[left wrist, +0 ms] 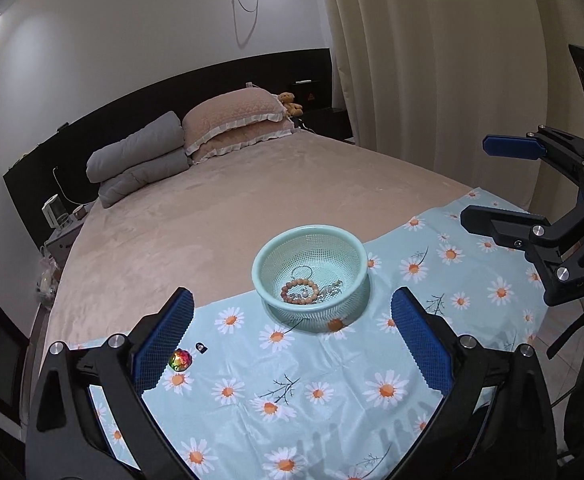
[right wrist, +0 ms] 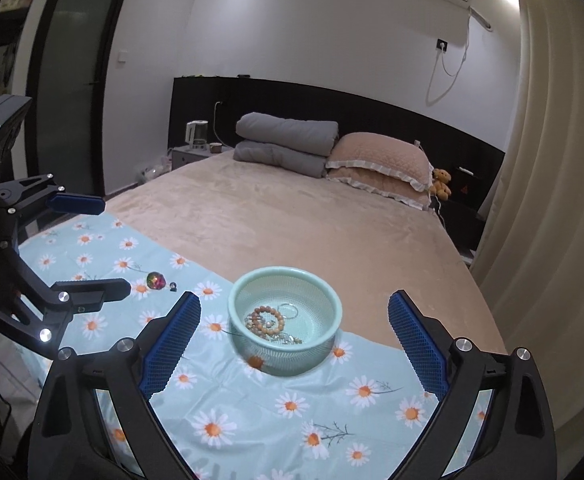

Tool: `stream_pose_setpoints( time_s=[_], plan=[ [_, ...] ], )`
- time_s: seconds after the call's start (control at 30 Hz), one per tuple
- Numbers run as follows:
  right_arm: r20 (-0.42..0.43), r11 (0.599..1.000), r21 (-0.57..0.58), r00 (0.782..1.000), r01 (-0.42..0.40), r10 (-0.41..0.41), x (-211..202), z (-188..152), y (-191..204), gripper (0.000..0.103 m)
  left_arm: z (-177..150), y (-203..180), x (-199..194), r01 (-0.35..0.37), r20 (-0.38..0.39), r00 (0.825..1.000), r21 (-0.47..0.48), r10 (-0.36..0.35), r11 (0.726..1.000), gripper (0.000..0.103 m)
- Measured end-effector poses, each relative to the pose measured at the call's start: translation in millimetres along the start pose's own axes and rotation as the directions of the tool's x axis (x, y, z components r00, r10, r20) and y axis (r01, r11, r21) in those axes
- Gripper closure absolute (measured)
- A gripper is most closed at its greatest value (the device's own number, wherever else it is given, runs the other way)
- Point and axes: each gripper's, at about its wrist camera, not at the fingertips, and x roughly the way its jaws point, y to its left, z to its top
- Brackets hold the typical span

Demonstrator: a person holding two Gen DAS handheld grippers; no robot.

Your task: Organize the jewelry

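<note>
A: Mint-green plastic basket (left wrist: 311, 240), mesh-walled, is logged upright on daisy-print cloth (left wrist: 331, 392) spread over the foot of a bed (left wrist: 252, 184). Contents?

B: Beaded bracelet (left wrist: 299, 291), pinkish-tan beads, is noted lying on the basket floor. Thin metal ring (left wrist: 302, 273) is seen just behind it, and a tangle of chain w/ small pieces (left wrist: 331, 290) beside it to the right. Finer detail can't be told.

A: Items outside the basket?

B: Two are listed. Multicolour faceted gem (left wrist: 181, 359) is found on the cloth, well apart from the basket, left side in the left wrist view. Small dark clip-like item (left wrist: 200, 347) is set just beside it. Type can't be told, too small.

A: Grippers?

B: Left gripper (left wrist: 292, 344): jaws are spread wide, nothing is held betw. the blue pads (left wrist: 164, 344); gem sits close by the left pad in the picture, contact can't be told. Right gripper (right wrist: 293, 340): jaws likewise spread wide, nothing gripped; basket is seen beyond and betw. the fingers, untouched. Both are held above the cloth, angled down.

A: Background?

B: Grey folded duvet (right wrist: 288, 142), pink frilled pillows (right wrist: 379, 164), teddy bear (right wrist: 440, 182) and cream curtain (right wrist: 551, 200) are recorded.
</note>
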Motion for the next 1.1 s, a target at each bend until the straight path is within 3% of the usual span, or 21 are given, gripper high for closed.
stream_pose_setpoints(
  time_s=[0.2, 0.5, 0.67, 0.8, 0.87, 1.1],
  plan=[
    [0.015, 0.999, -0.022, 1.000, 0.024, -0.024, -35, -20, 20, 0.009, -19, -4, -32, 0.023, 0.046, 0.999, -0.043, -0.021, 0.999, 0.006],
    [-0.009, 0.995, 0.066, 0.998, 0.068, -0.068, -51, -68, 25, 0.009, -66, -9, -43, -0.063, 0.073, 0.995, -0.139, 0.074, 0.988, 0.006],
    [0.090, 0.988, 0.043, 0.985, 0.146, -0.150, -61, -102, 38, 0.009, -95, -2, -39, -0.106, 0.068, 0.990, -0.231, 0.124, 0.967, 0.006],
    [0.149, 0.977, 0.040, 0.965, 0.211, -0.215, -60, -132, 54, 0.008, -122, 1, -35, -0.176, 0.075, 0.975, -0.306, 0.208, 0.936, 0.006],
    [0.132, 0.980, 0.062, 0.972, 0.190, -0.197, -56, -148, 61, 0.008, -138, 2, -30, -0.209, 0.059, 0.969, -0.327, 0.241, 0.922, 0.006],
    [0.083, 0.981, 0.150, 0.987, 0.122, -0.136, -45, -195, 79, 0.008, -189, -6, -16, -0.245, -0.021, 0.967, -0.332, 0.253, 0.911, 0.006]
  ],
)
